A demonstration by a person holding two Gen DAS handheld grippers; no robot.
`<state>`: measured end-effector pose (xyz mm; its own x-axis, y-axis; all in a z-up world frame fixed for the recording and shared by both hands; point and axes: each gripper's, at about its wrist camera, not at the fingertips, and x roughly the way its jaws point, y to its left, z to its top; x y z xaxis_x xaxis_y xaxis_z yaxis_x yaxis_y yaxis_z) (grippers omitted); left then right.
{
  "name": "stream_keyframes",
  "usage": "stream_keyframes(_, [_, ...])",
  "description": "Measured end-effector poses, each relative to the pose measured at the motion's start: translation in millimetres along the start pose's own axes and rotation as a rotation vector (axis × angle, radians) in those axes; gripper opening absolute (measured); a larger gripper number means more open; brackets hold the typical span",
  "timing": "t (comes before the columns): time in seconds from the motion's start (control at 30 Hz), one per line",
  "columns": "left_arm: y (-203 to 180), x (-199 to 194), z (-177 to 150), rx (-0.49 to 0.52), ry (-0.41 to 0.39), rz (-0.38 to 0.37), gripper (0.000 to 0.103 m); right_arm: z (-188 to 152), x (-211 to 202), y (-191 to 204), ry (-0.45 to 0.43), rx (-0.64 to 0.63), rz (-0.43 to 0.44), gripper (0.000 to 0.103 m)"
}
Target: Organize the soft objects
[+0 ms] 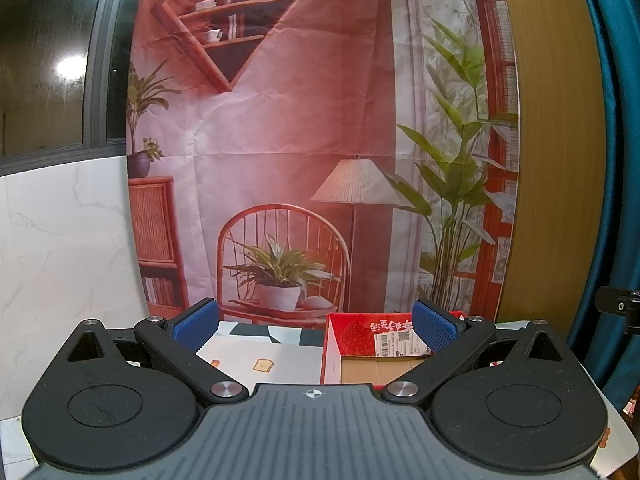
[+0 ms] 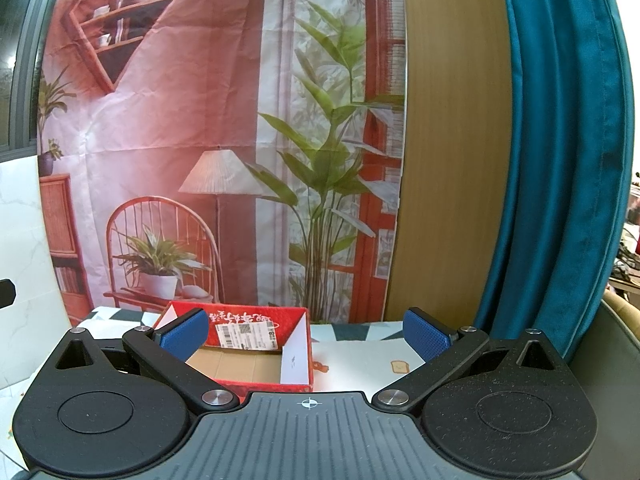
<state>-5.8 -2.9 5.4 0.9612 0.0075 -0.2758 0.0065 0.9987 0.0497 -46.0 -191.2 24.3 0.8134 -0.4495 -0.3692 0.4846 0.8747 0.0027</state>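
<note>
A red cardboard box (image 1: pixel 348 336) with a shipping label stands on the table, open at the top; its brown floor shows bare. In the right wrist view the same red box (image 2: pixel 298 322) lies ahead and to the left. My left gripper (image 1: pixel 316 326) hangs open above the table, its blue pads (image 1: pixel 196 322) wide apart with nothing between them. My right gripper (image 2: pixel 306 334) is likewise open and holds nothing. No soft object shows in either view.
The table wears a white cloth (image 1: pixel 256 350) with small toast prints and dark geometric patches. A printed backdrop (image 1: pixel 300 140) of a room hangs behind it. A wooden panel (image 2: pixel 452 140) and a teal curtain (image 2: pixel 560 160) stand at the right, white marble wall (image 1: pixel 60 240) at the left.
</note>
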Motion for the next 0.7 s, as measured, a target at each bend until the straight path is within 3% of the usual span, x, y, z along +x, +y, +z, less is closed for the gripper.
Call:
stream_keyframes(0.37, [1, 5, -1, -0.004, 0.009, -0.001, 0.103, 0, -2, 2, -0.002, 0.013, 0.012, 0.103])
stream_keyframes(0.7, [6, 31, -28, -0.028, 0.018, 0.008, 0.103, -28, 23, -9, -0.028, 0.132, 0.127, 0.103])
